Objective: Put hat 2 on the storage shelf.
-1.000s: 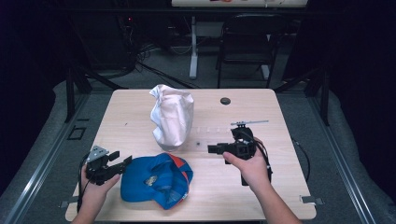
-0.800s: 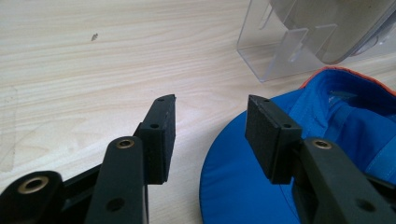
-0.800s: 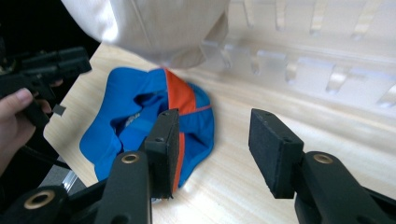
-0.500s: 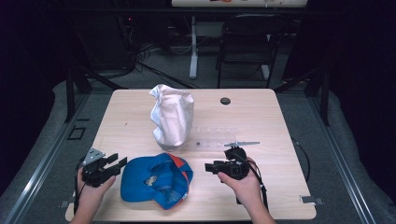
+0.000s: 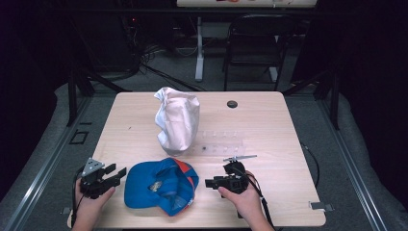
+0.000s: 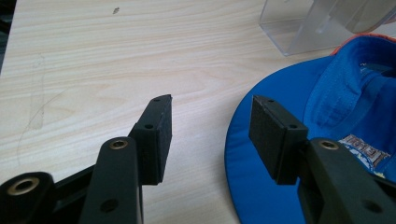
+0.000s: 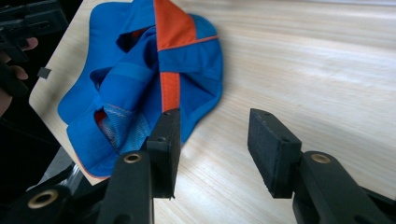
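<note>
A blue cap with orange panels [image 5: 161, 187] lies upside down near the table's front edge. My left gripper [image 5: 115, 174] sits just left of it, pointing at the brim. In the left gripper view this gripper [image 6: 210, 107] is open; its jaws have just been opening, with bare wood and the edge of the cap's brim [image 6: 280, 93] between them, untouched. My right gripper [image 5: 210, 183] is low at the cap's right side, pointing left. In the right gripper view it [image 7: 215, 121] is open over bare wood, its left jaw level with the rim of the cap [image 7: 140, 70].
A crumpled white bag [image 5: 177, 120] stands upright mid-table behind the cap. A clear plastic piece [image 5: 223, 143] lies to its right, also seen as the clear plastic piece [image 6: 317, 23]. A small black disc [image 5: 232, 103] sits at the back. A chair stands beyond the table.
My right hand has dropped and come toward the front edge, ending close to the cap's right side. The left hand has stayed where it was.
</note>
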`<state>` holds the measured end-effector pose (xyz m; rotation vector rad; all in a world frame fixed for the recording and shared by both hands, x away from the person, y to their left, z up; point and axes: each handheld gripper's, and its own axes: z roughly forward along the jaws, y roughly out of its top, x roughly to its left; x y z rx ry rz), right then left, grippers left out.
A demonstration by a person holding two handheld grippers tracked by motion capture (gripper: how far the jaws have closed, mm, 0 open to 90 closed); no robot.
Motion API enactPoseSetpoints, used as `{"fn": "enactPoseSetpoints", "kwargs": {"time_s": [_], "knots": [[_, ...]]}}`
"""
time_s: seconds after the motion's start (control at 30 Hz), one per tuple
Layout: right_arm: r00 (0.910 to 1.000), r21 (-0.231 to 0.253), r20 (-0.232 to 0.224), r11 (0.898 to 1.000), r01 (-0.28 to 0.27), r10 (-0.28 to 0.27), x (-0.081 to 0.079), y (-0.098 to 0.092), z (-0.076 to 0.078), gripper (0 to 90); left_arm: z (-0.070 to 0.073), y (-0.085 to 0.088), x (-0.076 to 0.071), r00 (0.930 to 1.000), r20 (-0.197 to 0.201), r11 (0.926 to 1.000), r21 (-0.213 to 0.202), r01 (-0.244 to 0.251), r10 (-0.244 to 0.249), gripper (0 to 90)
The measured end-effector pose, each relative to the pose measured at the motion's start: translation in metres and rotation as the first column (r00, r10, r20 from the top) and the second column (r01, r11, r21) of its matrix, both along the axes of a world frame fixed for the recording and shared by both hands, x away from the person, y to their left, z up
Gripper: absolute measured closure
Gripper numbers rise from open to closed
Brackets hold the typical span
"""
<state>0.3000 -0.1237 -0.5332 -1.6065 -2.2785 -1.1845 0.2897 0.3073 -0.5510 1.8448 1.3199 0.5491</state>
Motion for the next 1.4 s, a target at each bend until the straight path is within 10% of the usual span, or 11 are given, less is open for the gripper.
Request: {"fn": "enactPoseSetpoints", "kwargs": {"time_s": [0.67, 0.97, 1.4], "knots": [[0.9805, 0.106, -0.153, 0.989, -0.108, 0.123, 0.018, 0.042, -0.027, 53.4, -0.003, 0.019, -0.021, 0.9983, -0.015, 0.9984, 0.005, -0.057, 0.057, 49.3], [0.9508, 0.161, -0.253, 0.977, -0.141, 0.179, 0.026, 0.049, -0.038, 57.3, -0.003, 0.024, -0.026, 0.9972, -0.008, 0.9972, 0.007, -0.074, 0.074, 49.3], [0.9519, 0.249, -0.248, 0.961, -0.117, 0.18, 0.023, 0.04, -0.026, 74.1, -0.004, 0.022, -0.025, 0.9979, -0.015, 0.9979, 0.011, -0.063, 0.063, 49.3]]}}
